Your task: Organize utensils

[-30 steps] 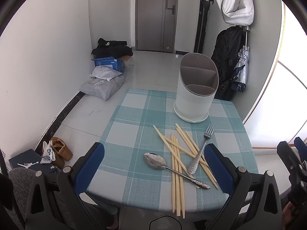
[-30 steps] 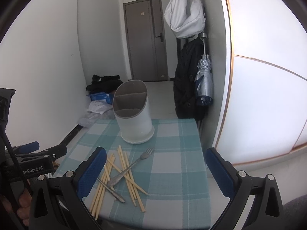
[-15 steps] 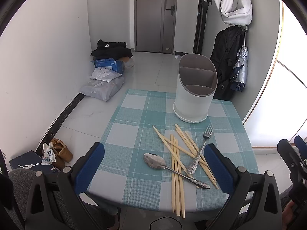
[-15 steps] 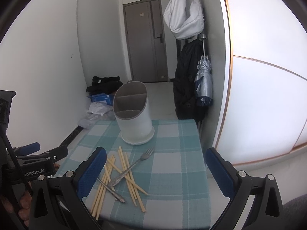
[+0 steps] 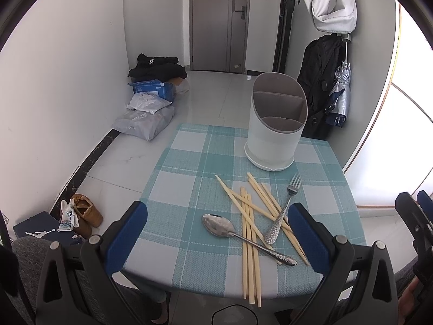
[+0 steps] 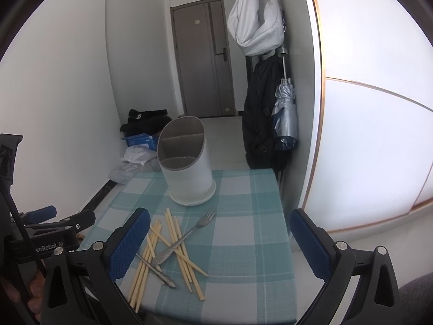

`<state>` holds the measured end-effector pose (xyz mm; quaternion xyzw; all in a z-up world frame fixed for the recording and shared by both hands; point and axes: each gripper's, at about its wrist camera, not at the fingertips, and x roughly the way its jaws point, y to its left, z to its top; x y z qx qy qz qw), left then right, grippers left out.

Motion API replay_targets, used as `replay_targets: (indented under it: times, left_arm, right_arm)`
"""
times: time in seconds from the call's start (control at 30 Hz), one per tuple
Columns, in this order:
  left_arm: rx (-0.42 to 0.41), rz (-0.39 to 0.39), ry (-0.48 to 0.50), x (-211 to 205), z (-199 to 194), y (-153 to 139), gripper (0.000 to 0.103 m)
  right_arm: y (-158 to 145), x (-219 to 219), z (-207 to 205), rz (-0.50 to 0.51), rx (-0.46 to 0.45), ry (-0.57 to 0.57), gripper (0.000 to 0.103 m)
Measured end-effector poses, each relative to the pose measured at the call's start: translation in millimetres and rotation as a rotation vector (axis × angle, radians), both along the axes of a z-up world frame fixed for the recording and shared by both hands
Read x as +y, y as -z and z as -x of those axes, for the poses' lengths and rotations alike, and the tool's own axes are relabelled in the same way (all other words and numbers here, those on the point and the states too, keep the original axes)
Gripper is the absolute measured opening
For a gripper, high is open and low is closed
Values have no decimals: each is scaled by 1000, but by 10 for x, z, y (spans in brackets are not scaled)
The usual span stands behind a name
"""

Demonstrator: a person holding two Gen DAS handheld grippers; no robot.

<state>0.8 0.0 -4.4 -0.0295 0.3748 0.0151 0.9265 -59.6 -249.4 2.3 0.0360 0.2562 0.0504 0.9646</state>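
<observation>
Just ahead of our left gripper [image 5: 216,235], its jaws spread wide and empty, lies the spoon [image 5: 219,225], its handle crossing the chopsticks [image 5: 250,233] beneath; our right gripper [image 6: 219,241] hangs equally wide and empty short of the same heap. A little further on, the fork [image 5: 284,211] rests across the sticks. Beyond stands the holder [image 5: 273,138], compartments empty. We judge that pinching any one piece could drag or scatter its tangled neighbours off the table's [image 5: 189,189] near edge

The left gripper [image 5: 217,231] drifted slightly, so the utensil holder [image 5: 274,132] sat a little higher in its frame; the right gripper [image 6: 219,241] barely shifted.
</observation>
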Motion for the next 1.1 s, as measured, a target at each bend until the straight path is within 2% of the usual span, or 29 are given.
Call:
replay_targets:
  times: [0.43,0.6,0.73,0.83,0.93,1.0,1.1]
  left_arm:
    - [21,-1,-4,-15,-44,30,102]
    - [73,53,-7,54,-131,89,102]
    - [128,80,-25,158,-176,193,102]
    - [162,129,-59,311,-234,253,102]
    - [217,134,-105,449,-326,355,102]
    - [282,177,-126,572,-404,447,102]
    - [324,251,-159,732,-439,533,102]
  right_arm:
    - [22,-17,-26,-40,35,-18,103]
    - [52,-2,-93,-66,78,-38,103]
    - [128,50,-338,-63,186,-73,103]
    - [258,88,-632,-75,315,-103,95]
    - [430,157,-943,-75,404,-115,94]
    - [581,215,-1166,-63,470,-113,90]
    - [810,270,-1484,-48,569,-87,77]
